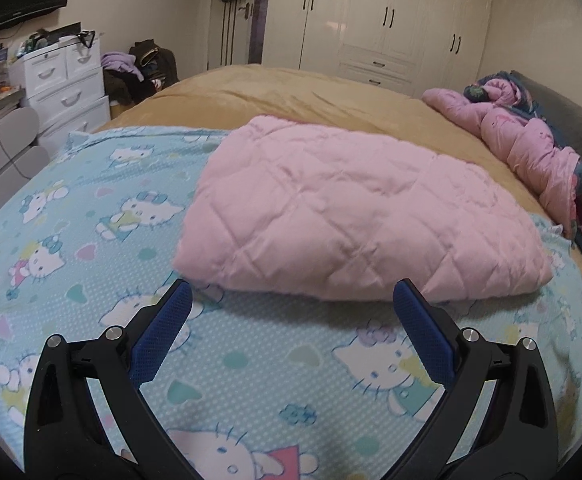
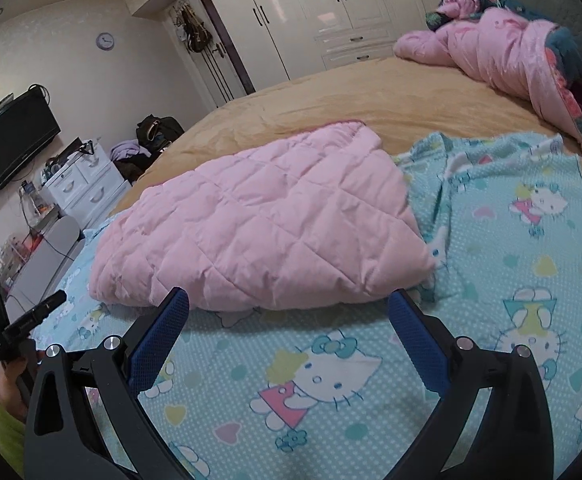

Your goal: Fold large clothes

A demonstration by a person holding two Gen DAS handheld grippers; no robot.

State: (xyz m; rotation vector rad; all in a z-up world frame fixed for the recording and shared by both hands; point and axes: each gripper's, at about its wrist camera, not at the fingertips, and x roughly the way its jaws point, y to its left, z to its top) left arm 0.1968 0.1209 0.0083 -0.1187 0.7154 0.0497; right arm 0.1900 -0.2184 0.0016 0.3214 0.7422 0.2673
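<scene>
Soft, even indoor light, moderately bright, with a slightly cool cast. Source not visible.

Glare: pale sheen on the glossy wardrobe [image 1: 387,20] doors, in both views [image 2: 323,4].

Shadows: a thin, soft one along the near edge of the pink quilt [image 1: 351,216], also seen from the right wrist [image 2: 259,224]. Faint shading on the sheet [image 1: 275,344].

Blur: quilt corners smeared. Sheet [image 2: 511,232] print soft toward the frame edges.

Distortion: strong fisheye. The bed [image 1: 291,92] bulges like a dome, walls bow, black vignette at the corners.
</scene>
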